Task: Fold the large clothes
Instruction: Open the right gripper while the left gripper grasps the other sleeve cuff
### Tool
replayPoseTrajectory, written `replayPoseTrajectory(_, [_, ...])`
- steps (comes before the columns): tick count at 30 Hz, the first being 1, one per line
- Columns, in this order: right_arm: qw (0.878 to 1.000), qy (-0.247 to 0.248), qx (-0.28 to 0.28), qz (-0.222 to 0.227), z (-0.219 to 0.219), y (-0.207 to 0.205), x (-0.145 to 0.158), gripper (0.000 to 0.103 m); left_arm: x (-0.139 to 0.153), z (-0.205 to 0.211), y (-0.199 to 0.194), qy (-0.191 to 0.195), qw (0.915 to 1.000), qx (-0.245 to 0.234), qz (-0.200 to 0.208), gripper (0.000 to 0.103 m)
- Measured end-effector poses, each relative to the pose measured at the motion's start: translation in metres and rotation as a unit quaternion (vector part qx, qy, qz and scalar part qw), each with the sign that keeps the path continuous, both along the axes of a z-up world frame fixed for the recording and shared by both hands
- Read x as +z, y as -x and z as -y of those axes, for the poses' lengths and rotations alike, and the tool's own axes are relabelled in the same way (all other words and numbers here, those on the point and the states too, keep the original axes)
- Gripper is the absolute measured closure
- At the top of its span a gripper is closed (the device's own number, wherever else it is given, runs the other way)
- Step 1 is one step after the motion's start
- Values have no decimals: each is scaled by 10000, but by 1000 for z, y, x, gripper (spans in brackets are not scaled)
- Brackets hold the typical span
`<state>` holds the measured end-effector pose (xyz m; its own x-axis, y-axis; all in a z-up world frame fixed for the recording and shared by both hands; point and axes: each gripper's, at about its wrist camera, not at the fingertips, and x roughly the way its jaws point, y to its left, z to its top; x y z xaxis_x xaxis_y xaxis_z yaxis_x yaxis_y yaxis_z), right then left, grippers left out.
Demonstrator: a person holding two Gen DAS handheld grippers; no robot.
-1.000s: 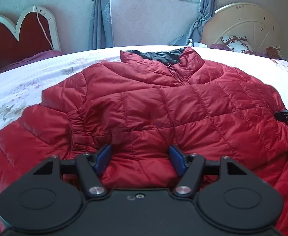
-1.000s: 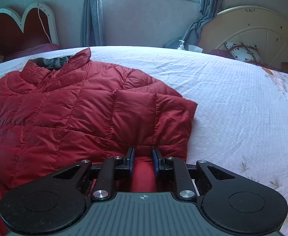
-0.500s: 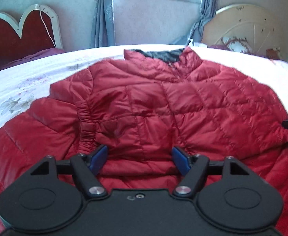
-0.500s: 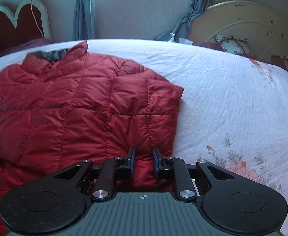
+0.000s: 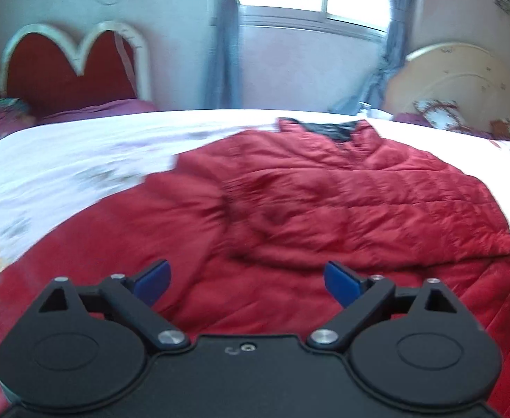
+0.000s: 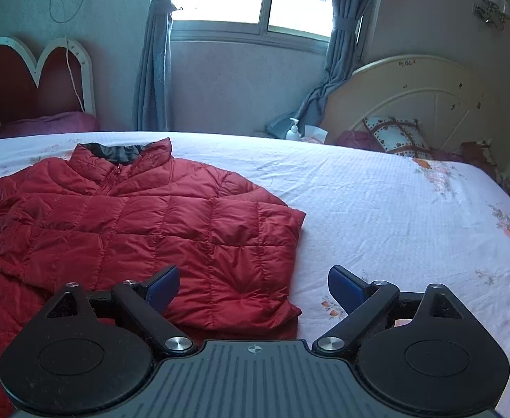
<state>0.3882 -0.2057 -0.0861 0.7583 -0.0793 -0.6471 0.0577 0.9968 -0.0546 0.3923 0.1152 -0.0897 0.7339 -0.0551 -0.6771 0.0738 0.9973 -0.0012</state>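
A red quilted puffer jacket (image 5: 324,209) lies flat on the white bed, dark-lined collar at the far side; it also shows in the right wrist view (image 6: 143,223). Both sleeves are folded in over the body. My left gripper (image 5: 246,282) is open and empty, raised above the jacket's near hem. My right gripper (image 6: 253,284) is open and empty, above the jacket's near right corner. The left wrist view is motion-blurred.
The white floral bedsheet (image 6: 411,216) spreads to the right of the jacket. A red heart-shaped headboard (image 6: 35,76) stands at the far left, a cream headboard (image 6: 411,97) with a patterned cushion (image 6: 392,136) at the far right. A pump bottle (image 6: 293,130) sits under the window.
My right gripper opened and let go of the jacket's folded right sleeve. Both grippers lifted and drew back from the jacket; the left one opened wider.
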Motion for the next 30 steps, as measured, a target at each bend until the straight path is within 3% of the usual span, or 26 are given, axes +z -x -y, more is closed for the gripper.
replayPoseTrajectory(4, [9999, -95, 4, -80, -9, 10, -1, 12, -1, -49, 35, 27, 9977, 677, -25, 14])
replayPoseTrajectory(7, [9997, -156, 126, -154, -18, 19, -5, 12, -2, -86, 66, 39, 9903, 1387, -62, 19])
replayPoseTrajectory(9, [9994, -135, 236, -219, -26, 21, -9, 12, -3, -113, 87, 222, 9817, 1888, -117, 20])
replayPoseTrajectory(14, [9985, -140, 369, -372, -34, 14, -16, 12, -4, -167, 142, 855, 9508, 2972, -172, 29])
replayPoseTrajectory(18, [9977, -182, 536, -368, -41, 7, -14, 12, -8, -195, 176, 1916, 9196, 3426, -114, 36])
replayPoseTrajectory(23, [9970, -227, 676, -307, -50, 6, -9, 12, -24, -223, 201, 3217, 8590, 3966, 369, 36])
replayPoseTrajectory(26, [9970, -296, 654, -294, -51, 5, -7, 12, -33, -240, 197, 3657, 8265, 4226, 681, 36])
replayPoseTrajectory(29, [9969, -476, 522, -352, -47, 0, -7, 12, -37, -253, 189, 3805, 8075, 4427, 849, 38])
replayPoseTrajectory(30, [9968, -529, 475, -364, -46, -1, -7, 12, -36, -256, 186, 3783, 8047, 4494, 863, 54])
